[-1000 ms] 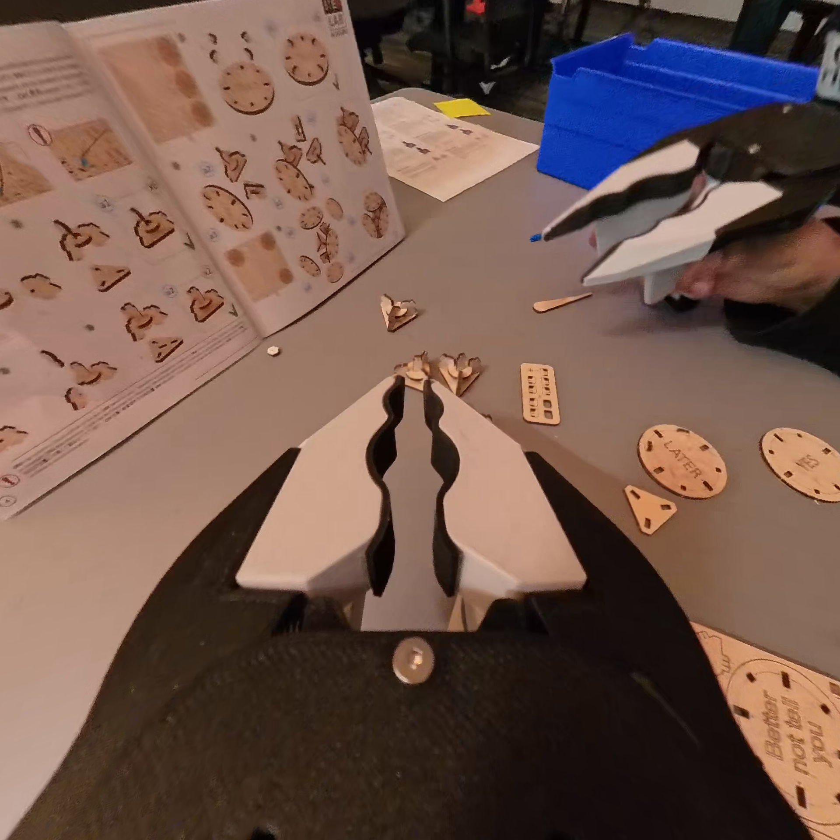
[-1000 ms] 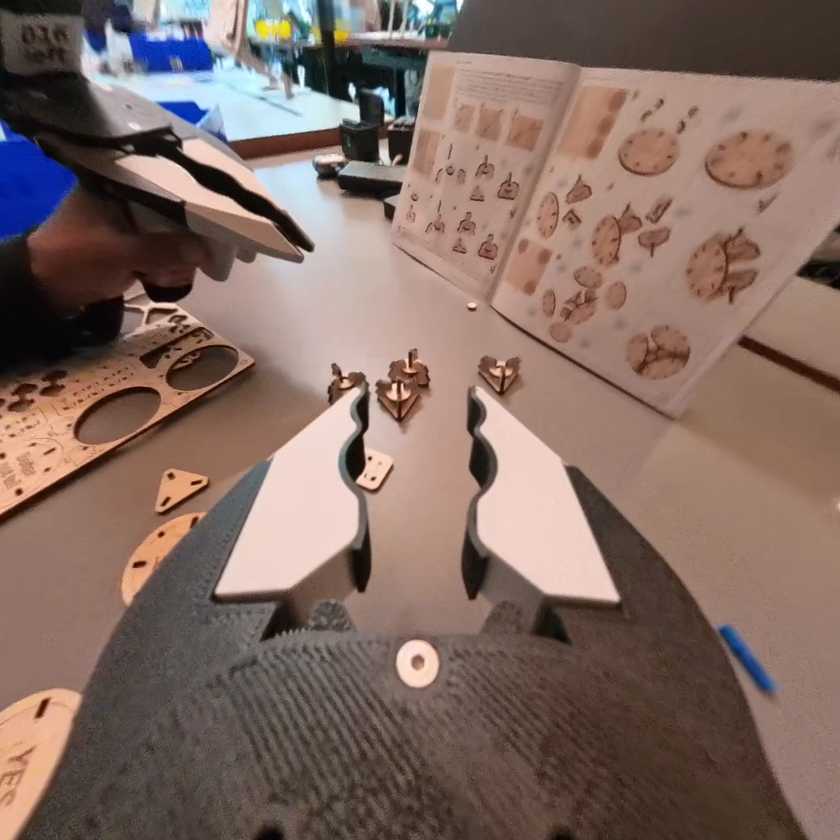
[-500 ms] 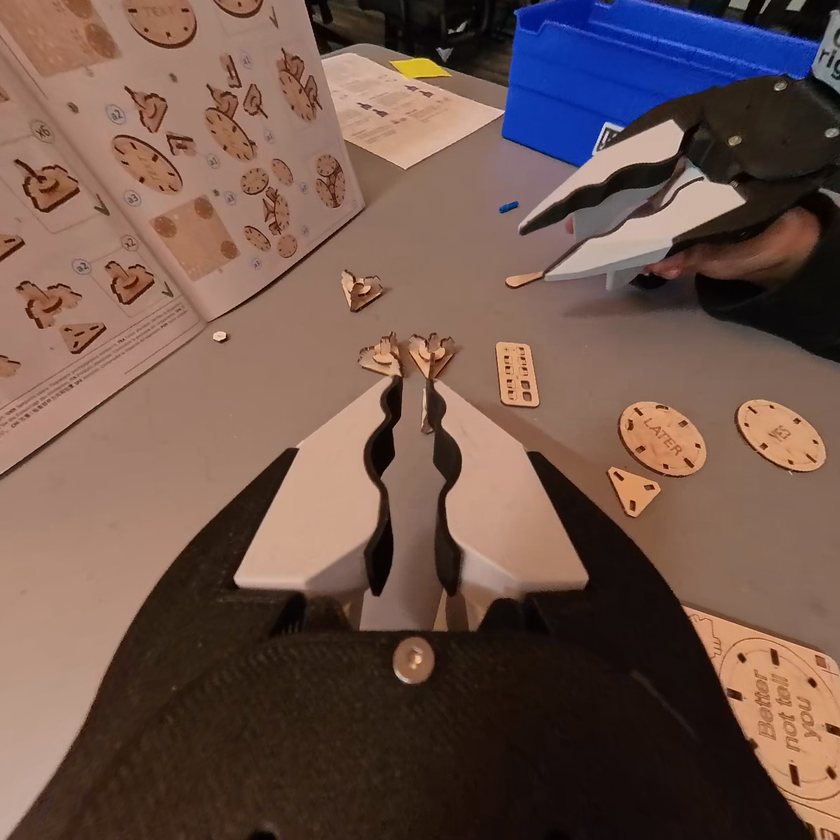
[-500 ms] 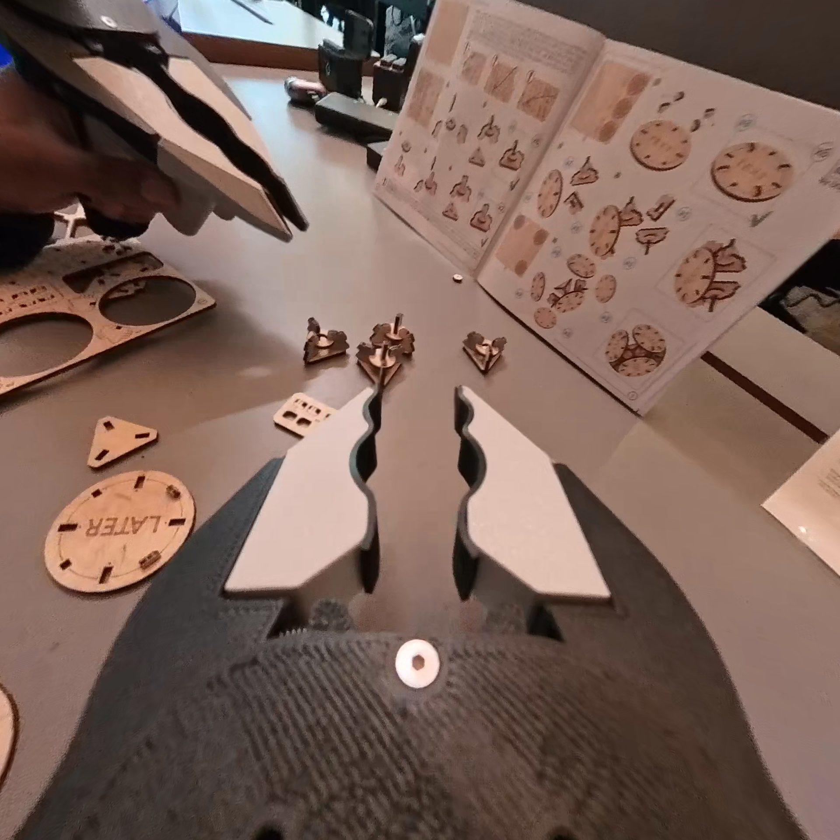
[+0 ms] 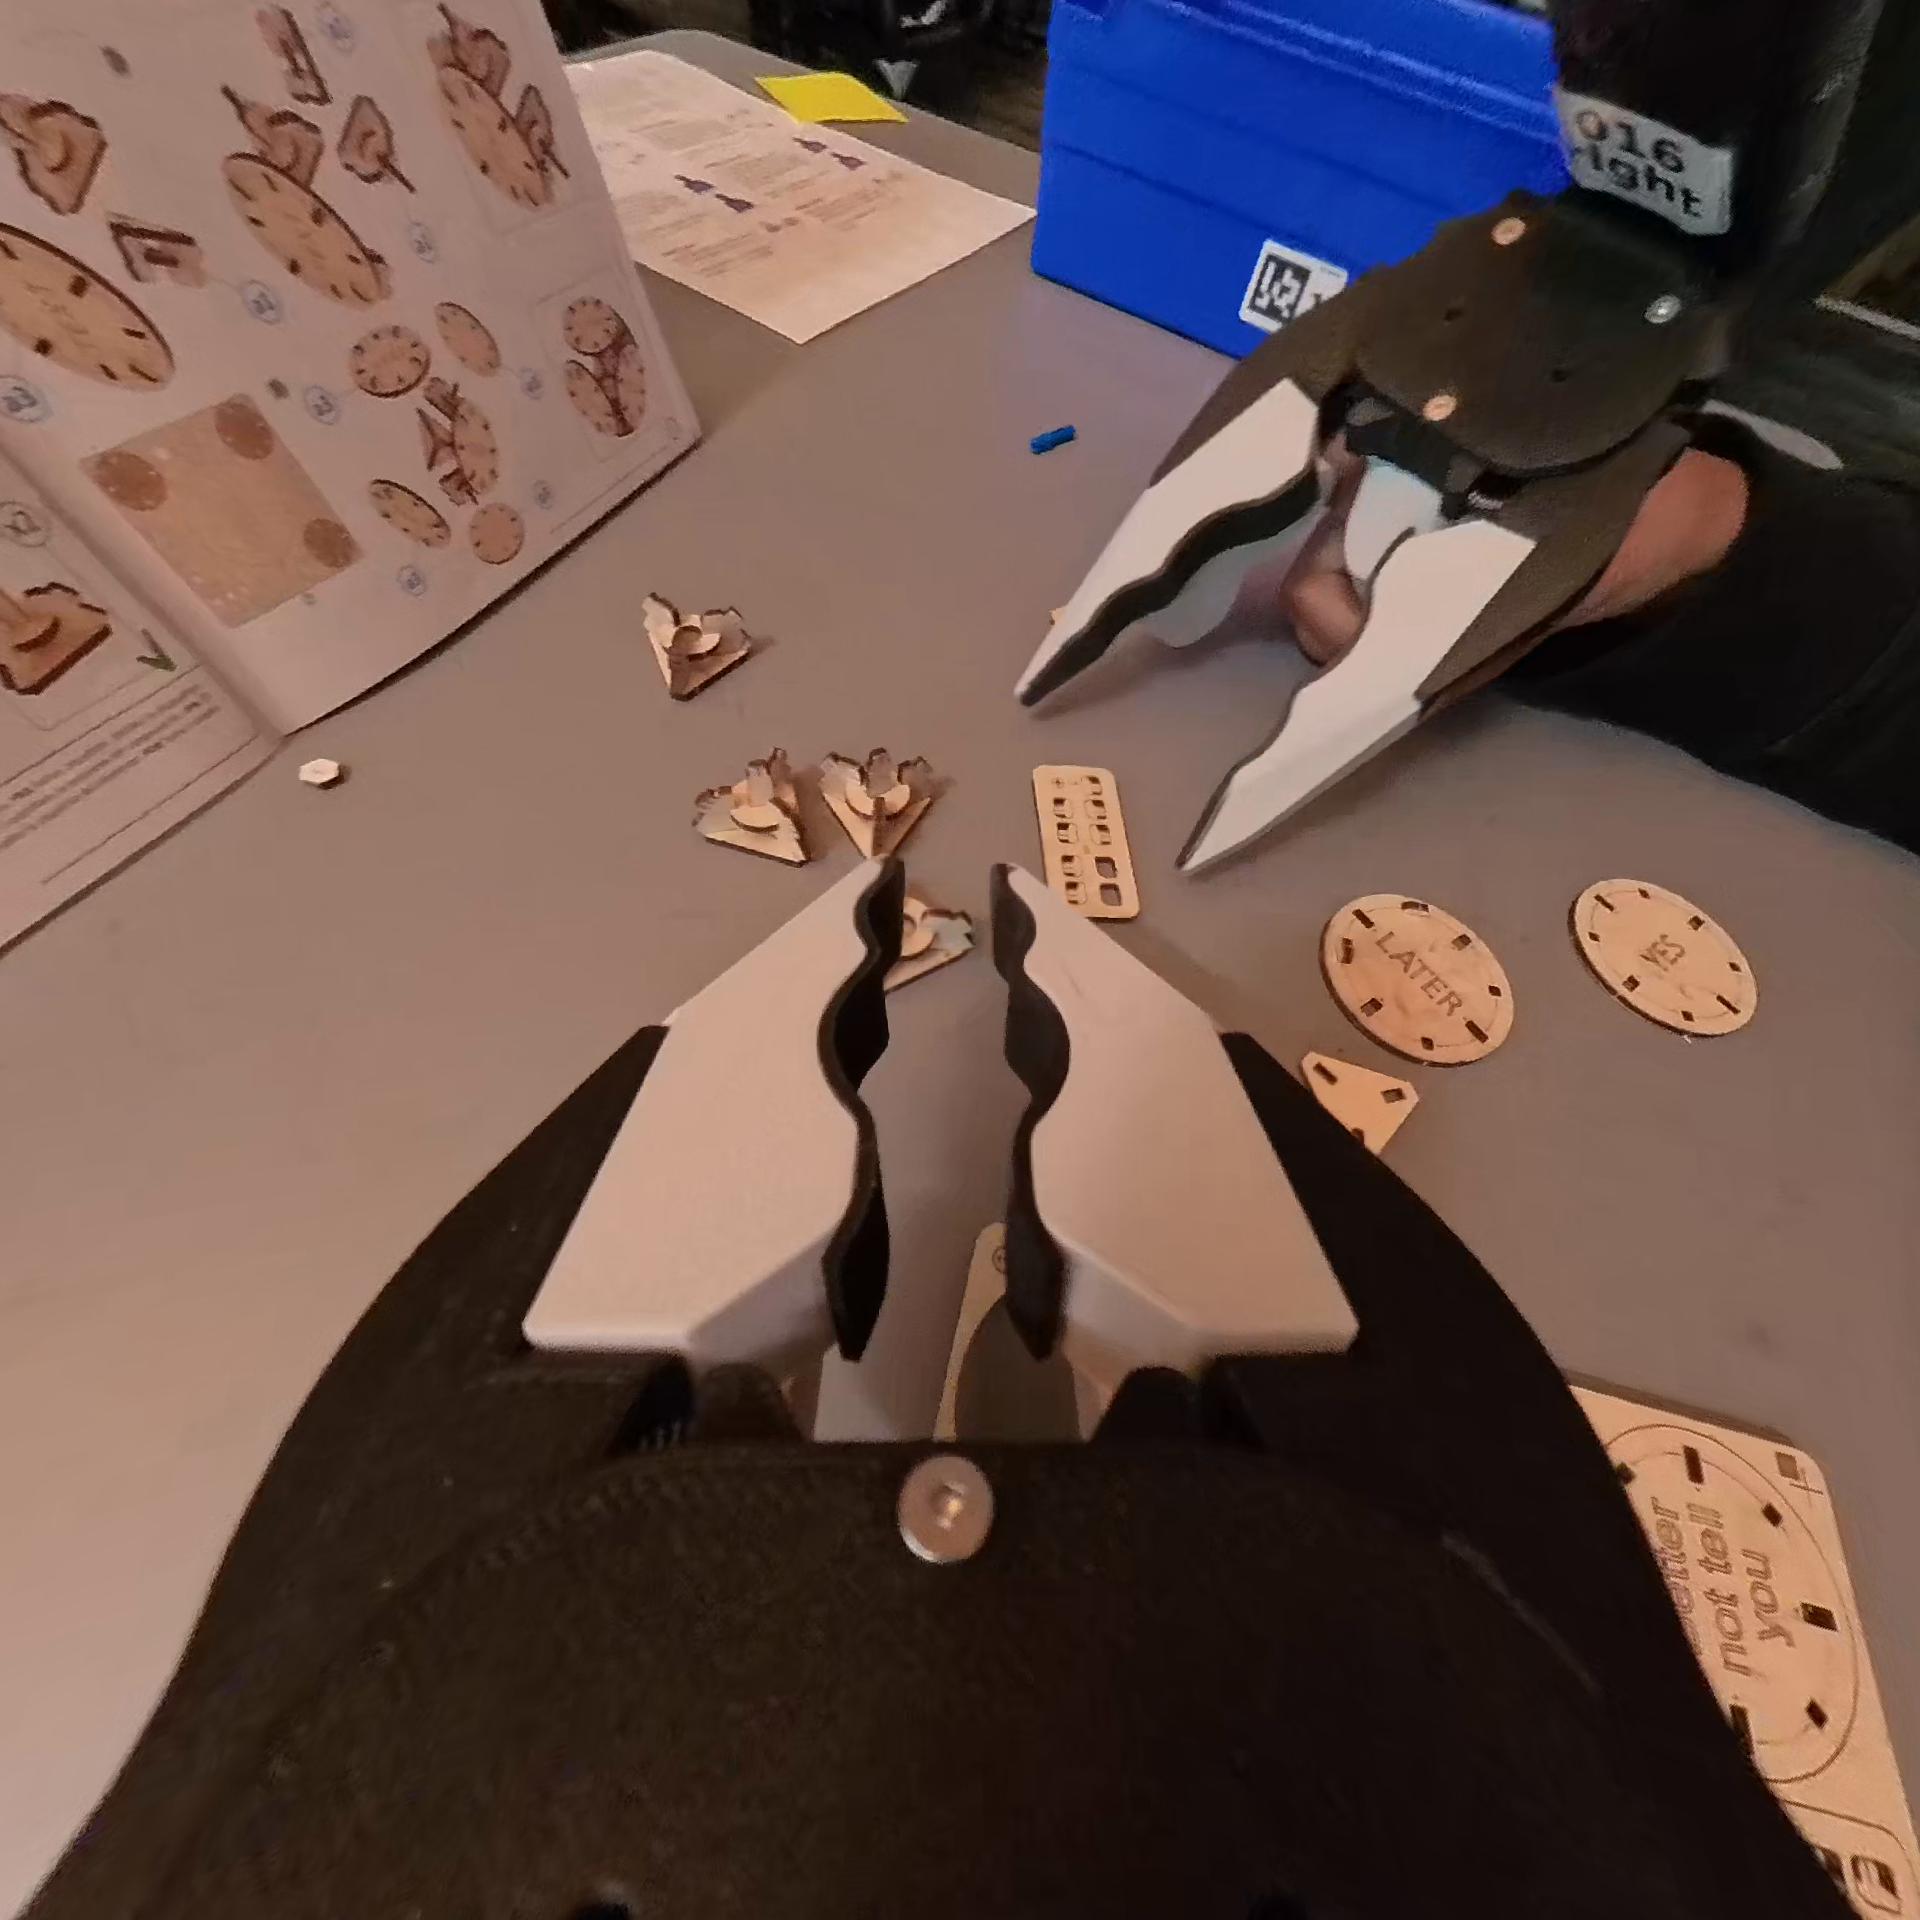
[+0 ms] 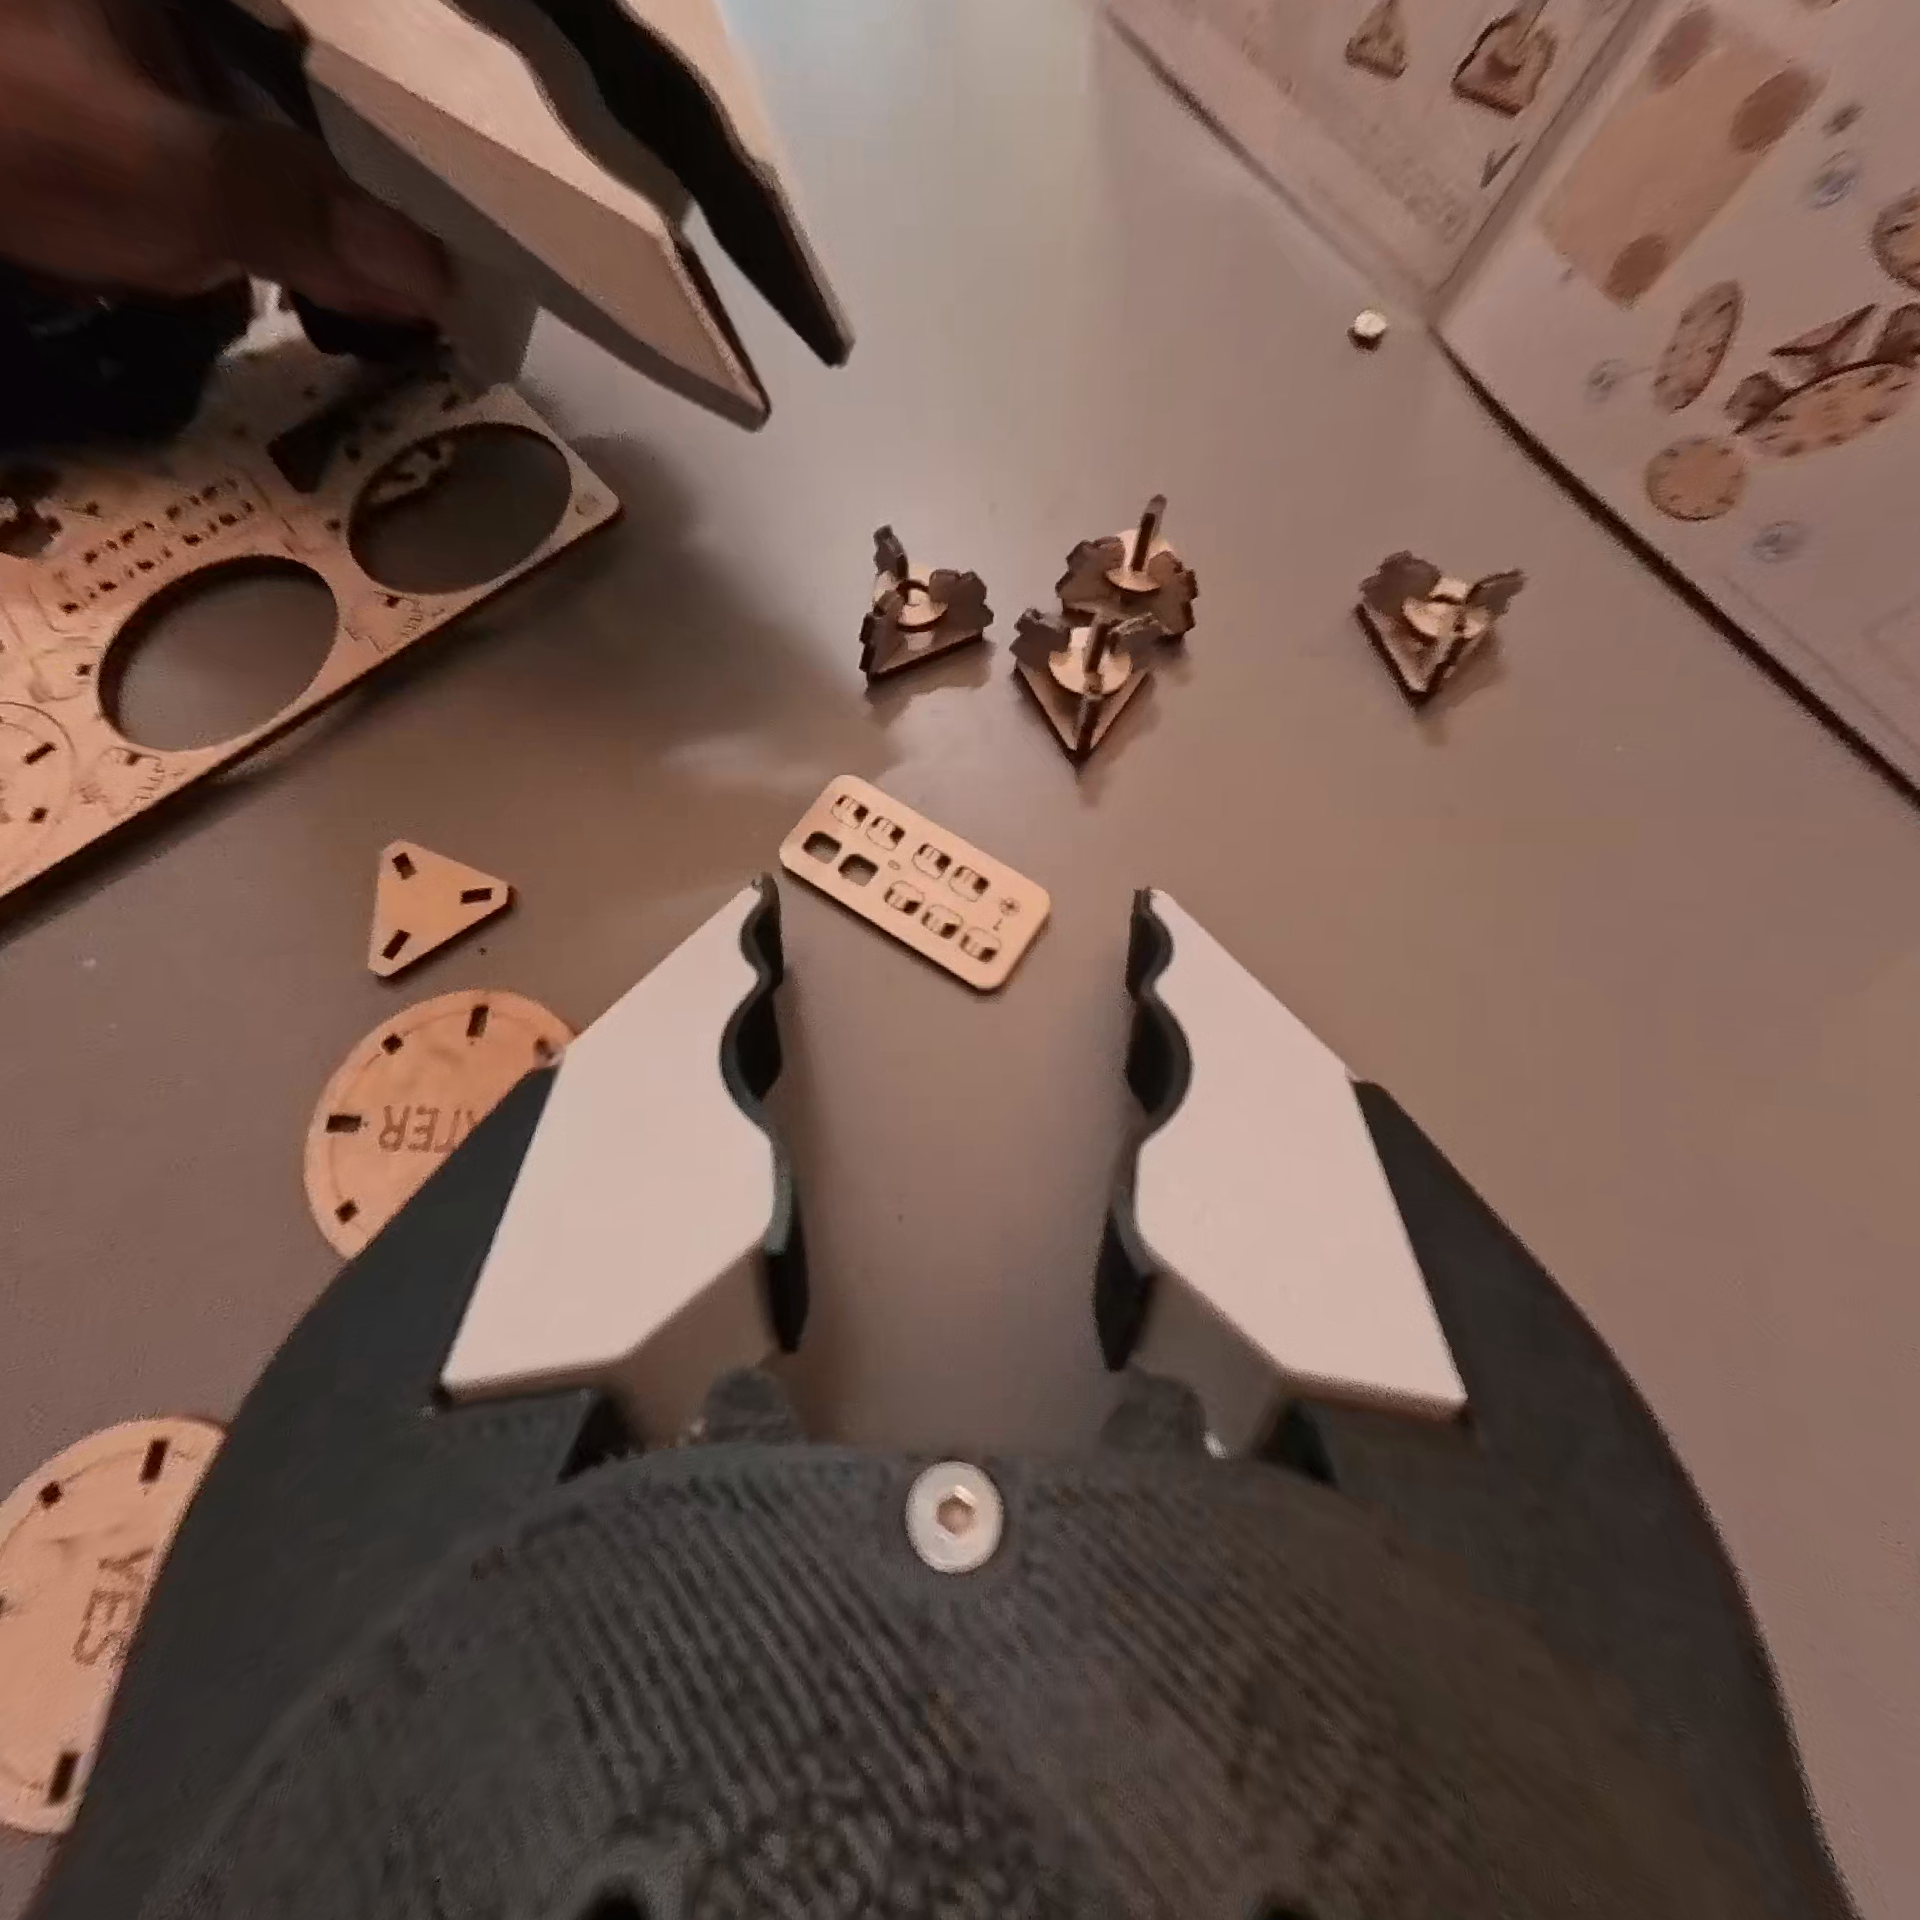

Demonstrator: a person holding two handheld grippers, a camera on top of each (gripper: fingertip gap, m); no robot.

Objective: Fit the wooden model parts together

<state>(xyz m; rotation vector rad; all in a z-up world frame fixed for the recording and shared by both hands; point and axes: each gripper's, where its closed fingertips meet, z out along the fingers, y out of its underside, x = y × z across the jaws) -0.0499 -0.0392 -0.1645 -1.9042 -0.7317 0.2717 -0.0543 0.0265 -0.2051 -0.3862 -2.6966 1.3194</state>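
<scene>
**Both tongs parted above wooden puzzle bits**

Evidently empty, the right gripper (image 6: 951, 899) gapes; a slotted wooden strip (image 6: 914, 896) lies at its eleven o'clock. The left gripper (image 5: 943, 875) stands narrowly parted over a triangular piece (image 5: 925, 940). Thin, light, brittle-looking: best pinched by the edges.

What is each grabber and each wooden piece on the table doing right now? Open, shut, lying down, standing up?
Left gripper: open, holding nothing.
Right gripper: wide open, holding nothing.
Slotted wooden strip: lying flat.
Four little triangle assemblies: built, resting on the table.
Flat triangle: lying flat.
Round disc: lying flat.
Instruction booklet: open.
Blue bin: contents hidden.
</scene>
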